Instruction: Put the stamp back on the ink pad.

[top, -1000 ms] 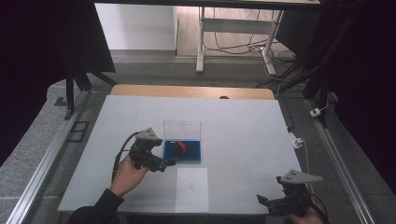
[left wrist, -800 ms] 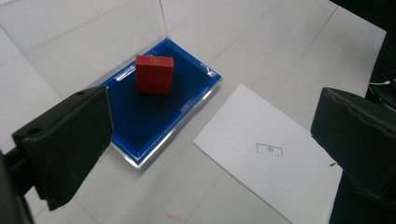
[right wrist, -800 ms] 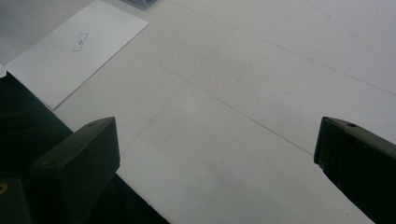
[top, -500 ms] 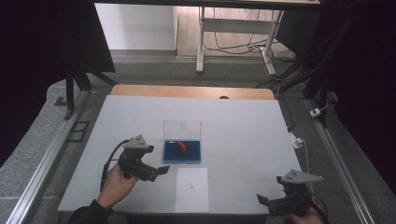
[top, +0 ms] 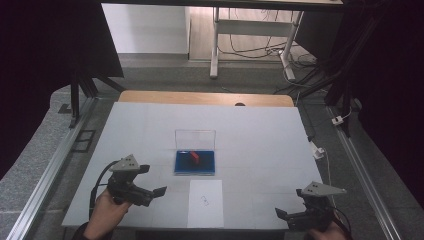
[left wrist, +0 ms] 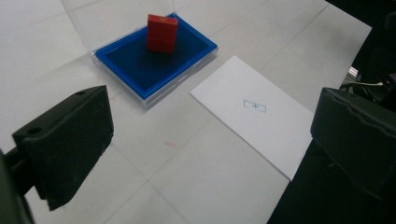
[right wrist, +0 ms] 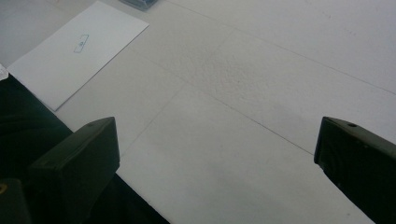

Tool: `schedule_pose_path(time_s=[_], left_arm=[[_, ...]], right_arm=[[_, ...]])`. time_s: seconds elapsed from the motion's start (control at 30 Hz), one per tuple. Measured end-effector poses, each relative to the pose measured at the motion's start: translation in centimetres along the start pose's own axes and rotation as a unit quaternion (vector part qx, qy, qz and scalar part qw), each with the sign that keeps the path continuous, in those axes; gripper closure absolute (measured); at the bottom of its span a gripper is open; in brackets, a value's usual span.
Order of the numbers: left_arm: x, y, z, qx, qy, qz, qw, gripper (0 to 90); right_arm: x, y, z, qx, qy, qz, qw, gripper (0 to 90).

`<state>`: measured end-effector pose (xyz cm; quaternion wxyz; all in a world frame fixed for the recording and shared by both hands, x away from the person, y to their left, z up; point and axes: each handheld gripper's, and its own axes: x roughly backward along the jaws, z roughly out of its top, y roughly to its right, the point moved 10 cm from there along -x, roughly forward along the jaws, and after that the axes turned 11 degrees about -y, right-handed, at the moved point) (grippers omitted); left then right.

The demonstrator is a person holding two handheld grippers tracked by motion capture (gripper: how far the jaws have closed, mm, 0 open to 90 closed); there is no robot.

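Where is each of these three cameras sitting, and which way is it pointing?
High view: above the person's side, looking forward and down on the table; shows both hands and the left gripper and right gripper.
Left gripper view: rides the left gripper, looks past its open jaws at the red block in the blue tray.
Right gripper view: rides the right gripper, jaws open over the table.
All three share the paper sheet.

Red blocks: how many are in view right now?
1. A single red rectangular block stands upright in the blue tray of the clear plastic case at the table's middle, ahead of the left gripper. None shows elsewhere, and the tray hides nothing.
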<state>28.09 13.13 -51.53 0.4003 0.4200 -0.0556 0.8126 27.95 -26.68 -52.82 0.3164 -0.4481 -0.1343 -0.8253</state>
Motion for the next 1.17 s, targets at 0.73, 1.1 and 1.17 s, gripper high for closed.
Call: schedule_pose_path(time_s=[0.73,1.1,1.17], left_arm=[[3.5,-1.8,-6.3,0.061,0.010,0.033,0.9975,0.0],[3.5,-2.3,-8.1,0.062,-0.037,0.073,0.9947,0.0],[3.5,-2.3,-8.0,0.064,-0.036,0.071,0.9947,0.0]], right_arm=[[0.0,0.0,0.0,0.000,-0.004,-0.002,1.0000,0.6],[-0.1,-0.1,0.0,0.003,-0.006,-0.005,1.0000,0.6],[-0.2,-0.1,-0.1,0.004,-0.009,-0.007,0.9999,0.6]])
